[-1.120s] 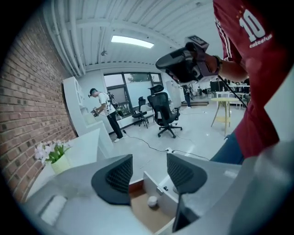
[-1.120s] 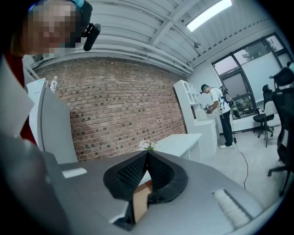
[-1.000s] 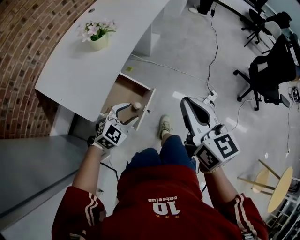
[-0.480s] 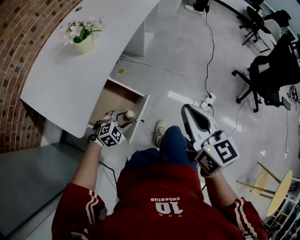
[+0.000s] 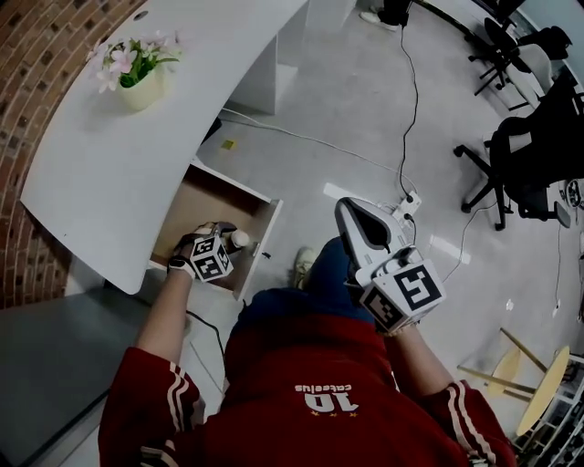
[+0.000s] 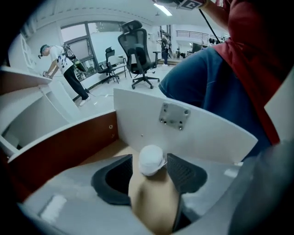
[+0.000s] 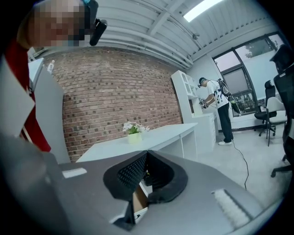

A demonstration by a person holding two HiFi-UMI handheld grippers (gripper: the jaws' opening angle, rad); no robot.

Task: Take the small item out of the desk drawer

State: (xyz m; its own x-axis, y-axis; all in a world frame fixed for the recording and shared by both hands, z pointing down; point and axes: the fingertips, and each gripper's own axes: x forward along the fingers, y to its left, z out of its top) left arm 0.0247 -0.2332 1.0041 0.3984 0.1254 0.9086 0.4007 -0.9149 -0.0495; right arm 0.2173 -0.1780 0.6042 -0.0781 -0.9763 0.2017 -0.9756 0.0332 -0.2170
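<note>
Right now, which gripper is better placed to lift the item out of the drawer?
Left. The left gripper has its fingers shut on the small bottle inside the open drawer. The right gripper is shut, empty, and held away from the drawer.

A red-brown brick wall (image 5: 36, 109) bent round behind the curved white bench (image 5: 119, 182). The pale grey polished floor (image 5: 365, 100) stretched away, and a thin black cable (image 5: 416, 91) trailed across it to a white power strip (image 5: 407, 201). Black swivel office chairs (image 5: 534, 150) stood at the far right, with a round pale wooden table (image 5: 540, 397) nearer. Tall windows (image 7: 239, 75) and a ceiling strip light (image 7: 206, 10) lit the room.
</note>
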